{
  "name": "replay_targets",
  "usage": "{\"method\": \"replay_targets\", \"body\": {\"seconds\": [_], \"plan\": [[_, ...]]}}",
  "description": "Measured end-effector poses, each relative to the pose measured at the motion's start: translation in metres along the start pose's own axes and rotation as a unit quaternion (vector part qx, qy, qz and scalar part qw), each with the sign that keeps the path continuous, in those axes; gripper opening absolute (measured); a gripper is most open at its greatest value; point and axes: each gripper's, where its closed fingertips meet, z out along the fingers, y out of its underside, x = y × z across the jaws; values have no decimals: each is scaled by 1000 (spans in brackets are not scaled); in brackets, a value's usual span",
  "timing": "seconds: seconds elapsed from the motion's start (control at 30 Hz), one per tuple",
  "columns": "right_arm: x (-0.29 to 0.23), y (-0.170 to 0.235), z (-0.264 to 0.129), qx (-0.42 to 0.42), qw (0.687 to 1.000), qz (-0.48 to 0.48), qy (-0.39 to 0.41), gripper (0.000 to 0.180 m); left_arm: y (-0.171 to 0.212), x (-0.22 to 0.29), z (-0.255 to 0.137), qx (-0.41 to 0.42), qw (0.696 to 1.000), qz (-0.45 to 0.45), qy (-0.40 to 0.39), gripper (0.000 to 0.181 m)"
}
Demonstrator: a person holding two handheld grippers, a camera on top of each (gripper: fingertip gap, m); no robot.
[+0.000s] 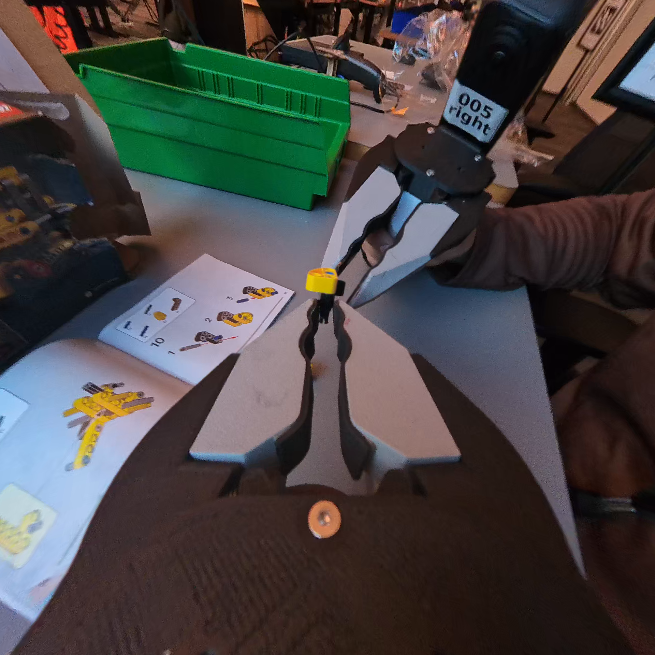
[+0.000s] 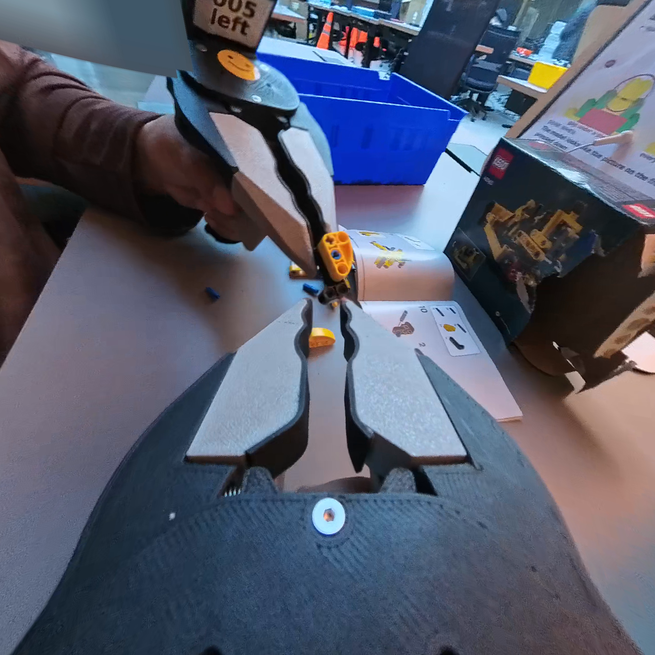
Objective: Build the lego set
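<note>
My left gripper (image 1: 324, 310) is shut on a small lego assembly (image 1: 320, 281): a yellow triangular piece with a blue pin on a black beam, held upright above the table. In the right wrist view the left gripper (image 2: 335, 283) holds the assembly (image 2: 335, 253) just beyond my right gripper (image 2: 326, 305). The right gripper's jaws stand narrowly apart with nothing between them, the tips at the assembly's black lower end. In the left wrist view the right gripper (image 1: 345, 287) comes in from the upper right. A loose yellow curved piece (image 2: 320, 338) lies on the table below.
Open instruction booklet (image 1: 198, 319) (image 2: 443, 358) lies on the grey table. Lego box (image 1: 53, 212) (image 2: 549, 248) stands beside it. Green bin (image 1: 219, 124) and blue bin (image 2: 372, 134) stand behind. Blue pins (image 2: 212, 293) (image 2: 310, 287) lie loose. Table edge (image 1: 542, 390) runs on the right. My two grippers' fingertips are within a few centimetres of each other.
</note>
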Motion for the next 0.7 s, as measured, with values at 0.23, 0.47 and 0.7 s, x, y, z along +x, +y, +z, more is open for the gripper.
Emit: {"method": "replay_targets", "body": {"seconds": [0.23, 0.47, 0.7], "plan": [[-9, -10, -5, 32, 999, -1, -31, 24, 5, 14, -1, -15, 997, 72, 34, 4], [-20, -18, -7, 31, 998, -50, -30, 10, 10, 26, 3, -11, 988, 145, 47, 4], [-19, -17, -8, 32, 998, -38, -28, 10, 8, 26, 6, 6, 990, 134, 46, 4]]}}
